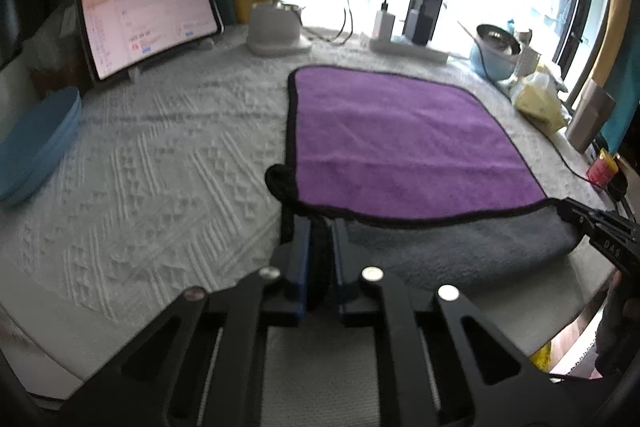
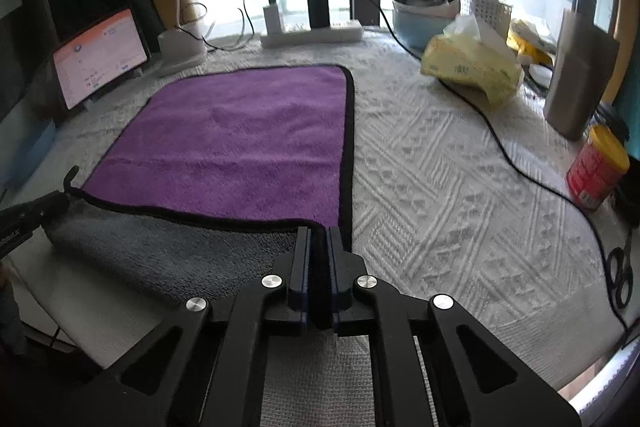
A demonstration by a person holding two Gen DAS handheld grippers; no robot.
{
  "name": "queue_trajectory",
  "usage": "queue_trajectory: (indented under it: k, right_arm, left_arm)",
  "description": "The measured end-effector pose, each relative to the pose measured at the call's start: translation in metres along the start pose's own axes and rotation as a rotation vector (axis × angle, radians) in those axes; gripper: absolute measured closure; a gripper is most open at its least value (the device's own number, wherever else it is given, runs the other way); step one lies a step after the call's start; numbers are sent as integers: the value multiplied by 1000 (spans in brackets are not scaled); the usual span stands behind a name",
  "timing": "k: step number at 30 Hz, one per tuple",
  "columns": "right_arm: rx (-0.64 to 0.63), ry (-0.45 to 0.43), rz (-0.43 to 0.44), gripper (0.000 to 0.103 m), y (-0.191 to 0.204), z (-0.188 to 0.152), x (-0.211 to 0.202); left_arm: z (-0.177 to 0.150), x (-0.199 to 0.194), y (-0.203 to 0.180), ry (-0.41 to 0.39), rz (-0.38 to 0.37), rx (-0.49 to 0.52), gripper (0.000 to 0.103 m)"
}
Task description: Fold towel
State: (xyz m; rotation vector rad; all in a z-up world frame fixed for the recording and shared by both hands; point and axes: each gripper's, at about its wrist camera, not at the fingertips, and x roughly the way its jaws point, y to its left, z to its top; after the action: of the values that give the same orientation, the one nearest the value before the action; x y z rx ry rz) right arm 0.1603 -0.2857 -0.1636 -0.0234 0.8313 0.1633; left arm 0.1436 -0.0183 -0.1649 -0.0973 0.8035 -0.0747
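A purple towel [image 1: 400, 143] with black trim and a grey underside lies on the white textured table cover; it also shows in the right wrist view [image 2: 240, 143]. Its near edge is lifted and curled over, showing the grey side [image 1: 460, 247]. My left gripper [image 1: 318, 227] is shut on the towel's near left corner. My right gripper [image 2: 319, 235] is shut on the near right corner. Each gripper shows at the edge of the other's view: the right gripper [image 1: 592, 223] and the left gripper [image 2: 36, 211].
A tablet [image 1: 148, 19] stands at the back left, with a lamp base [image 1: 276, 31] and power strip [image 2: 312, 33] behind the towel. A blue plate [image 1: 36, 147] lies at the left. A tissue pack [image 2: 472, 71], a bowl [image 2: 424, 11], a red can [image 2: 596, 171] and a black cable [image 2: 520, 167] are at the right.
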Motion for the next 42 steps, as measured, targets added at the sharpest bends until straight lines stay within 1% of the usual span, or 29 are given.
queue_trajectory:
  k: [4,9,15,20,26,30,37,42]
  right_arm:
    - [-18,-16,-5,96,4,4,-5]
    - [16,-41,27,97,3,8,-12]
    - [-7,-122,34,97,11,28,-30]
    - [-14,-161,35,97,13,44,-33]
    - [-14,-206,27,97,11,67,-27]
    - [-18,-229,21,97,9,86,-20]
    - [-42,-247,6,97,8,111,-6]
    - [-47,-256,0,97,6,130,12]
  left_arm:
    - [2,-5,3,-9,-8,-6,93]
    - [10,-16,2,-46,-23,2,94]
    - [29,-28,-1,-107,-37,30,94]
    - [48,-30,-1,-156,-46,43,94]
    - [70,-26,-1,-197,-56,50,94]
    - [83,-22,2,-227,-48,49,94]
    - [108,-3,9,-256,-44,48,94]
    - [124,12,10,-278,-44,52,94]
